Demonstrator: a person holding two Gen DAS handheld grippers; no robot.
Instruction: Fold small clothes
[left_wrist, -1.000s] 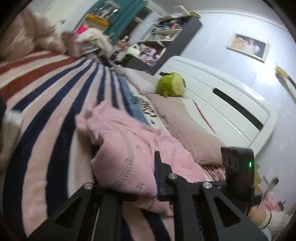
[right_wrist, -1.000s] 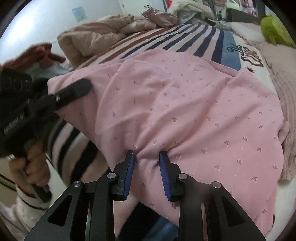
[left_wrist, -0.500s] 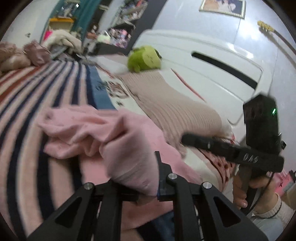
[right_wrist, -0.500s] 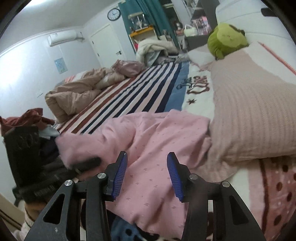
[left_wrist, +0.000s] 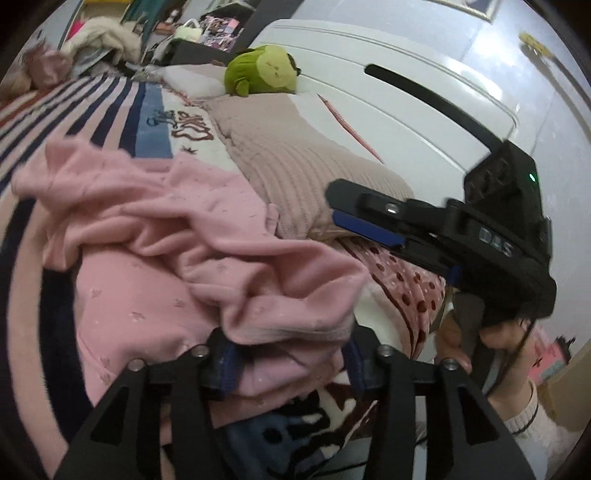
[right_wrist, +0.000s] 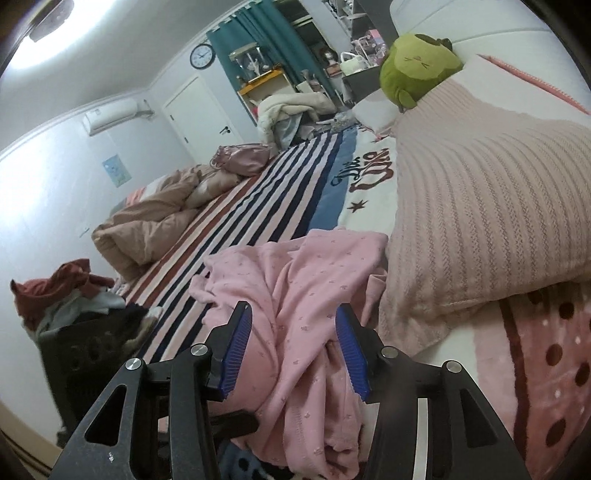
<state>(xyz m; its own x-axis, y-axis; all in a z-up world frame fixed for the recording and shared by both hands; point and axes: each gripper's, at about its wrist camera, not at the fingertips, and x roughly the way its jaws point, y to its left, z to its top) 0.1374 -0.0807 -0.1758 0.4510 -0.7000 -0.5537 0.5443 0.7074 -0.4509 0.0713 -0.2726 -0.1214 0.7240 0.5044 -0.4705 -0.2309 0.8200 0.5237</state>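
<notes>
Pink garment (left_wrist: 177, 236) lies bunched on the striped bedspread (right_wrist: 258, 206), its far edge touching the knitted beige pillow (right_wrist: 480, 206). Judged progress: one rough fold is in, since the cloth is doubled over itself in thick rolls, but it is crumpled and uneven; smoothing and at least one more fold look to be left. No tidy rectangle yet. My left tool (left_wrist: 291, 354): jaws opening, a thick fold of the garment sitting between them and bulging over the fingers; the pads no longer appear to press it. My right tool (right_wrist: 295, 347): jaws opening, garment lying between and beneath the blue pads (right_wrist: 351, 350), not pinched as far as I can see. Relative to the pillow, both tools sit at the garment's near side, the right tool closer to the pillow's corner. In the left view the right tool (left_wrist: 364, 221) hovers over the pillow's near edge.
</notes>
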